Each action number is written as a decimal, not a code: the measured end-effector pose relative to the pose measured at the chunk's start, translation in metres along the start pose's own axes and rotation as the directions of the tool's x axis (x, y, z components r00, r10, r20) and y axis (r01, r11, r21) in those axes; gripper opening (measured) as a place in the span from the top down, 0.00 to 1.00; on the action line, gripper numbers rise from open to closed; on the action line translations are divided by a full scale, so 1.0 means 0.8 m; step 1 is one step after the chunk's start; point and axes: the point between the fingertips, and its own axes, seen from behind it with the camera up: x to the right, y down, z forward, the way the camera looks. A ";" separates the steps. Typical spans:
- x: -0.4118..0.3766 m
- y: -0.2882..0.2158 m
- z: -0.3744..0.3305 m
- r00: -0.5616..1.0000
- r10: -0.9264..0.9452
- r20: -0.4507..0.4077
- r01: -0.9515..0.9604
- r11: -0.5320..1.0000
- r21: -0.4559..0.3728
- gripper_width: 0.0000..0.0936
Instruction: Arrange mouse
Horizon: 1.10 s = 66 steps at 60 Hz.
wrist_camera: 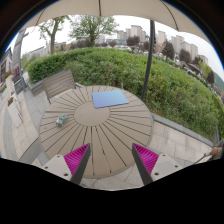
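A small grey mouse lies on the left part of the round slatted wooden table. A blue mouse pad lies flat on the far part of the table, right of the middle. My gripper is open and empty, its fingers wide apart over the table's near edge. The pink pads face each other with bare table between them. The mouse is ahead and to the left of the left finger, well apart from it.
A parasol pole stands behind the table on the right. A wooden bench stands behind the table on the left. A green hedge runs beyond, with buildings far off. Paving surrounds the table.
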 end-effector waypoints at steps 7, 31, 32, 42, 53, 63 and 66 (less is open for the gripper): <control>-0.031 0.001 0.014 1.000 -0.009 0.007 0.009 1.000 -0.008 0.08; -0.216 -0.020 0.050 0.995 -0.071 0.068 0.070 0.997 0.017 0.09; -0.226 -0.020 0.052 0.995 -0.071 0.071 0.070 0.997 0.015 0.09; -0.314 -0.012 0.070 0.993 -0.068 0.101 0.069 0.998 0.001 0.09; -0.377 -0.004 0.094 0.993 -0.034 0.110 0.036 0.999 -0.019 0.09; -0.408 -0.004 0.142 0.994 -0.028 0.102 0.029 1.000 -0.009 0.09; -0.413 -0.004 0.160 0.995 -0.030 0.096 0.032 0.999 -0.017 0.09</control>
